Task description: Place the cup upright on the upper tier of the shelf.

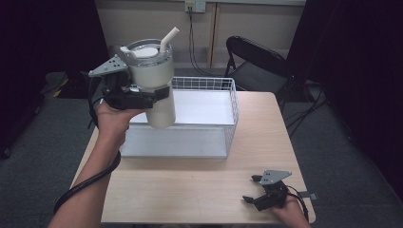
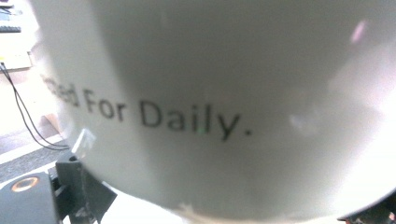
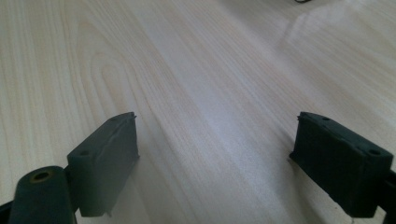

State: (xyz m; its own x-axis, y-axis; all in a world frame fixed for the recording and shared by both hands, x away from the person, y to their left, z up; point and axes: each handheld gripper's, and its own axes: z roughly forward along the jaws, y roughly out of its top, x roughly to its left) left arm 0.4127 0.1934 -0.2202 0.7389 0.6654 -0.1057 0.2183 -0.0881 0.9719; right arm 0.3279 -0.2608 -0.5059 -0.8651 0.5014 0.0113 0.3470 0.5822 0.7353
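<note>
The white tumbler (image 1: 154, 80) is up in the air — clear lid on top, pale straw (image 1: 169, 39) poking out at a slant — held above the near left corner of the wire basket (image 1: 228, 124), its base hanging over the basket's front rim. The left gripper (image 1: 142, 97) has it around the body, jaws clamped on the tumbler from the side, with the grey three-cornered plate riding on top and the black cable trailing down along the person's forearm. In the left gripper view the tumbler's wall (image 2: 224, 93) sits right up against the camera, and the printed words "For Daily." read across it. The basket stands on the far half of the pale wooden counter (image 1: 190, 190), white liner showing inside. Over at the near right corner, the right gripper (image 1: 252, 189) rests low on the counter, well apart from the basket — its jaws stand wide apart, nothing but bare wood grain (image 3: 210, 93) between them. A black folding chair (image 1: 256, 61) stands behind the counter.
</note>
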